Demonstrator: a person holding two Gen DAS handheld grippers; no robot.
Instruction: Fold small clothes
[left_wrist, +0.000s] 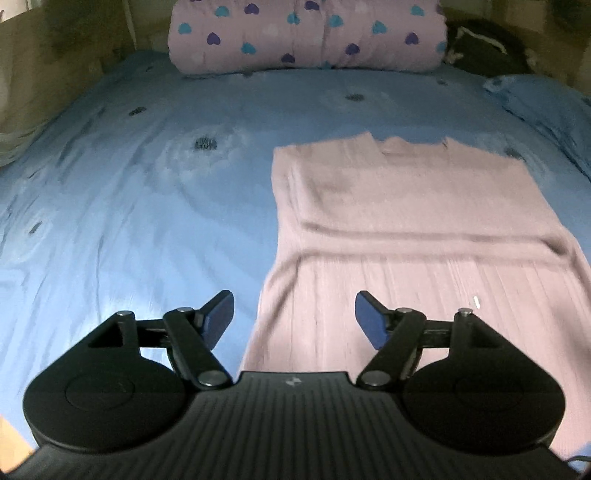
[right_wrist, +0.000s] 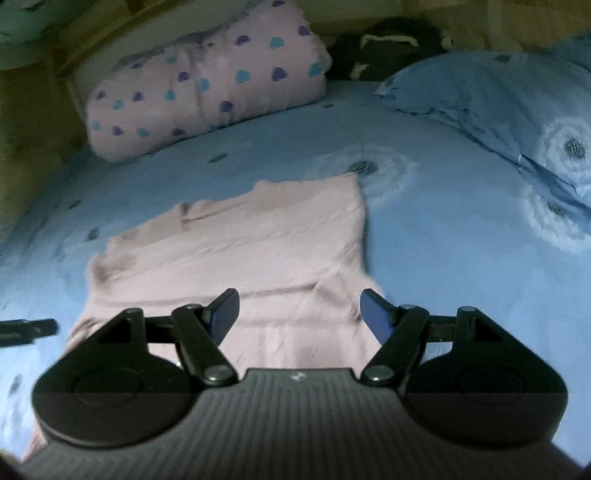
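A pale pink knit top (left_wrist: 406, 221) lies flat on the blue bedsheet (left_wrist: 147, 203), with its sides folded in over the body. My left gripper (left_wrist: 294, 319) is open and empty, low over the garment's near left edge. The same top (right_wrist: 251, 251) shows in the right wrist view. My right gripper (right_wrist: 299, 315) is open and empty above its near right edge. A black tip of the left gripper (right_wrist: 26, 330) shows at the left edge of the right wrist view.
A rolled pink quilt with hearts (left_wrist: 306, 33) lies at the head of the bed. A blue pillow (right_wrist: 498, 107) is at the right, and a dark bundle (right_wrist: 388, 48) behind it. A wooden bed frame (left_wrist: 48, 48) borders the left.
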